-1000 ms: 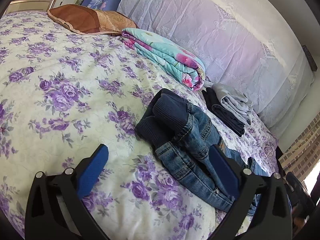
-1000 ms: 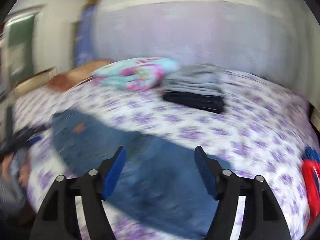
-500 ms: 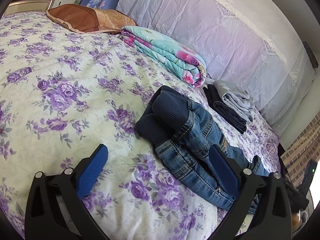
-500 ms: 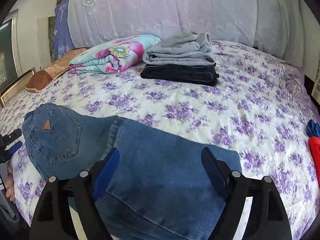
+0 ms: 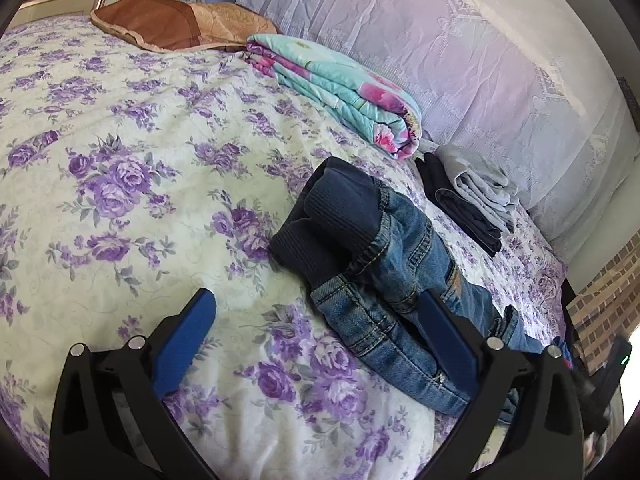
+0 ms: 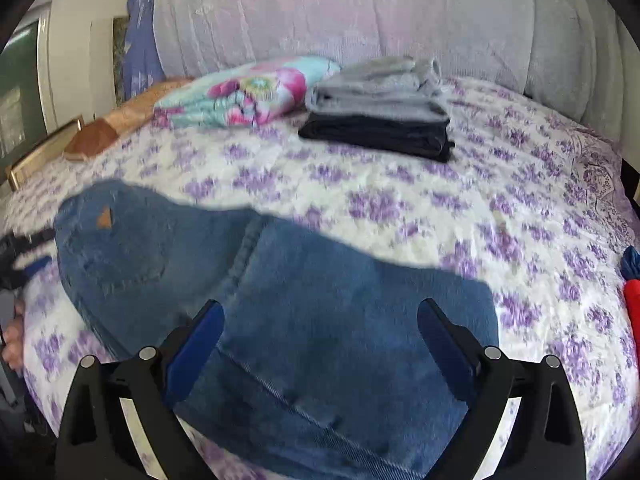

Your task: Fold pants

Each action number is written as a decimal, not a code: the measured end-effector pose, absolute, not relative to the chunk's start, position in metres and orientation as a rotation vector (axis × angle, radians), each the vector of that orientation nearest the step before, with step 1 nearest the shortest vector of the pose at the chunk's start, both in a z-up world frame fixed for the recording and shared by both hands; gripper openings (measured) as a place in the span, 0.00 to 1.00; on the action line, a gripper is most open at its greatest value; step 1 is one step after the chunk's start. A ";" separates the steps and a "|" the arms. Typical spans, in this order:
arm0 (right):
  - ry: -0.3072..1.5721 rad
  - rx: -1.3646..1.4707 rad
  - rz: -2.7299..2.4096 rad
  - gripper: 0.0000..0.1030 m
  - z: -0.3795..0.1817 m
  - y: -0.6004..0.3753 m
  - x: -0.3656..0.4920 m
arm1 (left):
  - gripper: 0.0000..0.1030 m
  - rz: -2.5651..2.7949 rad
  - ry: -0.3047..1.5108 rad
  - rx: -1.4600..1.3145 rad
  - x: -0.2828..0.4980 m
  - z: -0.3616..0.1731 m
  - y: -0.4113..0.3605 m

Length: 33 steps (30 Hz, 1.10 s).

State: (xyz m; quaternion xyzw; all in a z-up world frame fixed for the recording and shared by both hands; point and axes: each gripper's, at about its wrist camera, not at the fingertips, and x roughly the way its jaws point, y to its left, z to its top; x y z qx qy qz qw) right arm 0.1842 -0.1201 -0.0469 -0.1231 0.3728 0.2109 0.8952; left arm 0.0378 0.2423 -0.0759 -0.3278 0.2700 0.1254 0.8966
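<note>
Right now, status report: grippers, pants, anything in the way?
Left gripper and right gripper open, holding nothing. Blue denim jeans flat on floral bedspread, unfolded. Nothing in the way.

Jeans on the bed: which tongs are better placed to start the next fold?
Probably the right. The right tongs hang open directly over the jeans, with denim filling the gap between the fingers. The left tongs are open too, but mostly over bare bedspread beside the ribbed waistband.
</note>
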 end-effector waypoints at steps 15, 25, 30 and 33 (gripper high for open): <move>0.762 -0.164 0.522 0.97 -0.065 -0.137 0.184 | 0.95 0.097 0.647 -1.004 0.092 -0.083 0.273; 0.751 -0.112 0.383 0.96 -0.060 -0.161 0.178 | 0.51 0.089 0.627 -0.993 0.092 -0.086 0.275; 0.775 -0.167 0.381 0.97 -0.065 -0.153 0.183 | 0.36 0.061 0.584 -0.970 0.086 -0.069 0.272; 0.685 -0.106 0.350 0.96 -0.056 -0.163 0.172 | 0.35 0.080 0.575 -0.901 0.084 -0.056 0.262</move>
